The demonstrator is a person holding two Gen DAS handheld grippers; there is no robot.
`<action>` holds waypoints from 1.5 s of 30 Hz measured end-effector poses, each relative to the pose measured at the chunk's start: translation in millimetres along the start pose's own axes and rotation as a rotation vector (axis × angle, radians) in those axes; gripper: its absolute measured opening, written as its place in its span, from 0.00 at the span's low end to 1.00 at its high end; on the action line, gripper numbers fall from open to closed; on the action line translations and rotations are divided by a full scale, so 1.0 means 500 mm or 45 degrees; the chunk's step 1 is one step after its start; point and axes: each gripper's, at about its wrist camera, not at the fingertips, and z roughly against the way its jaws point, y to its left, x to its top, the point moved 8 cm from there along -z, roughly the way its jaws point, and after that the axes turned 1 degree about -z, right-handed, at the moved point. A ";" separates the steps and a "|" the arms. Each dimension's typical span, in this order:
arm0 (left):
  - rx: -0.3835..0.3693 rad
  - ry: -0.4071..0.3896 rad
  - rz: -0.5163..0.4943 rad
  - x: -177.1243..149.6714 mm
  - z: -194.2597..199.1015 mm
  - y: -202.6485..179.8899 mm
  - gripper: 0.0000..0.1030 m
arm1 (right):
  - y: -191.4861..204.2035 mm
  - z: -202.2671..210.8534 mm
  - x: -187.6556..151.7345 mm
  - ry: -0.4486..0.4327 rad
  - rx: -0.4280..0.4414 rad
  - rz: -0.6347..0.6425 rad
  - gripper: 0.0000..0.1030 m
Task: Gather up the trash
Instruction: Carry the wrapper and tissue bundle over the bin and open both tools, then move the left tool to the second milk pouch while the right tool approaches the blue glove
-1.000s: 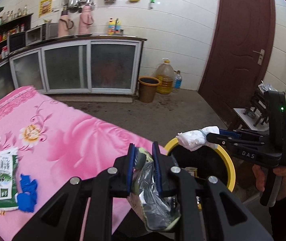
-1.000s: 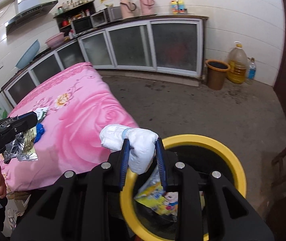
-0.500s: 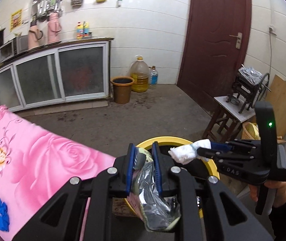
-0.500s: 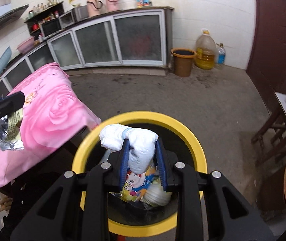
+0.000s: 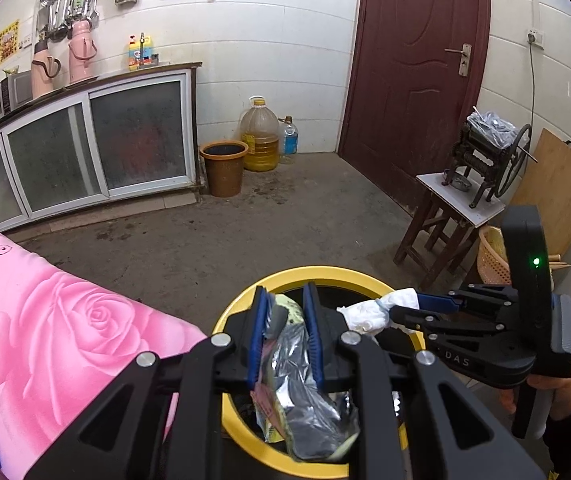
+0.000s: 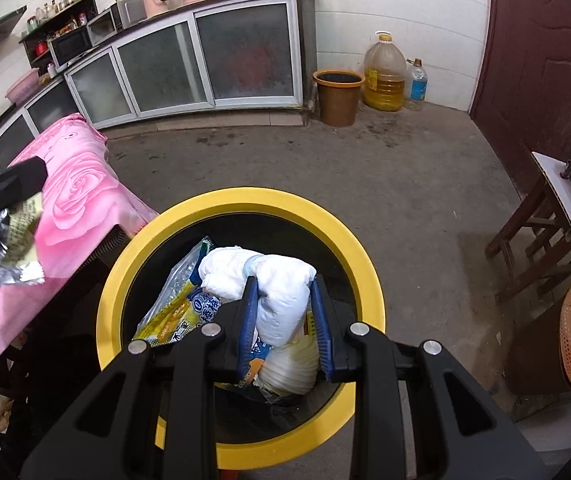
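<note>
Seen from the left wrist, the left gripper [image 5: 284, 320] pinches a crumpled foil wrapper [image 5: 305, 400] between its blue pads; the wrapper is silver and creased, with a pale yellow-green printed edge at the top and a reddish strip on one side, and it hangs over the mouth of the yellow-rimmed bin [image 5: 325, 274]. Just to its right, the right gripper [image 5: 409, 310] holds a white wad [image 5: 373, 314] over the same rim, with a person's hand [image 5: 557, 392] on its handle. A pink rose-print cloth [image 5: 65, 320] lies at the left, touching the bin's edge. From the right wrist, the right gripper [image 6: 284, 308] is clamped on the white wad [image 6: 281, 292], soft and puffy, bunched with a pale blue band at its waist, directly above the bin [image 6: 241, 200]. Inside lie a yellow-and-blue snack bag [image 6: 177, 308] and a whitish lump [image 6: 289, 368]. At the far left edge the foil wrapper [image 6: 1, 256] dangles beside the pink cloth [image 6: 81, 184].
</note>
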 end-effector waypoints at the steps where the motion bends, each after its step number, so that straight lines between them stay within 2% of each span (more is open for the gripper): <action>1: 0.003 0.001 0.002 0.000 -0.006 0.000 0.18 | -0.002 0.000 0.000 -0.002 -0.008 0.002 0.25; 7: -0.005 0.026 0.009 -0.008 -0.028 0.003 0.22 | -0.009 0.003 0.000 0.007 -0.028 -0.027 0.25; 8: -0.007 0.029 0.008 -0.009 -0.030 0.003 0.26 | -0.008 0.003 -0.002 0.009 -0.034 -0.028 0.25; 10: -0.001 0.029 0.024 -0.010 -0.030 0.008 0.52 | -0.011 0.002 -0.004 0.016 -0.054 -0.036 0.27; 11: 0.006 0.015 0.041 -0.009 -0.028 0.012 0.78 | -0.014 -0.001 -0.007 0.038 -0.055 -0.040 0.35; 12: 0.003 -0.012 0.061 -0.006 -0.020 0.016 0.85 | -0.017 -0.002 -0.006 0.043 -0.051 -0.050 0.41; 13: 0.006 -0.026 0.066 -0.005 -0.015 0.020 0.85 | -0.022 0.000 -0.008 0.040 -0.052 -0.070 0.57; 14: 0.014 -0.027 0.063 -0.004 -0.012 0.022 0.90 | -0.026 0.003 -0.009 0.032 -0.056 -0.080 0.66; 15: 0.041 -0.024 0.063 -0.004 -0.010 0.028 0.92 | -0.030 0.006 -0.011 0.030 -0.060 -0.085 0.65; 19: 0.068 -0.018 0.121 -0.007 0.004 0.063 0.93 | -0.044 0.025 -0.016 0.013 -0.081 -0.100 0.65; 21: 0.041 -0.020 0.160 -0.007 0.016 0.082 0.92 | -0.048 0.032 -0.018 0.008 -0.067 -0.114 0.65; 24: 0.073 -0.044 0.188 -0.005 0.044 0.107 0.92 | -0.040 0.047 -0.015 -0.016 -0.057 -0.110 0.65; 27: 0.105 -0.097 0.206 0.000 0.084 0.127 0.92 | -0.014 0.066 -0.007 -0.059 -0.049 -0.074 0.65; 32: 0.160 -0.160 0.253 -0.002 0.165 0.184 0.92 | 0.064 0.102 0.015 -0.153 0.037 0.018 0.66; 39: 0.387 -0.194 0.310 -0.066 0.309 0.340 0.92 | 0.240 0.131 0.038 -0.229 0.229 0.195 0.66; 43: 0.544 -0.149 0.397 -0.135 0.389 0.466 0.93 | 0.368 0.133 0.032 -0.234 0.382 0.305 0.66; 45: 0.617 -0.091 0.436 -0.178 0.421 0.528 0.92 | 0.427 0.135 0.026 -0.228 0.452 0.353 0.66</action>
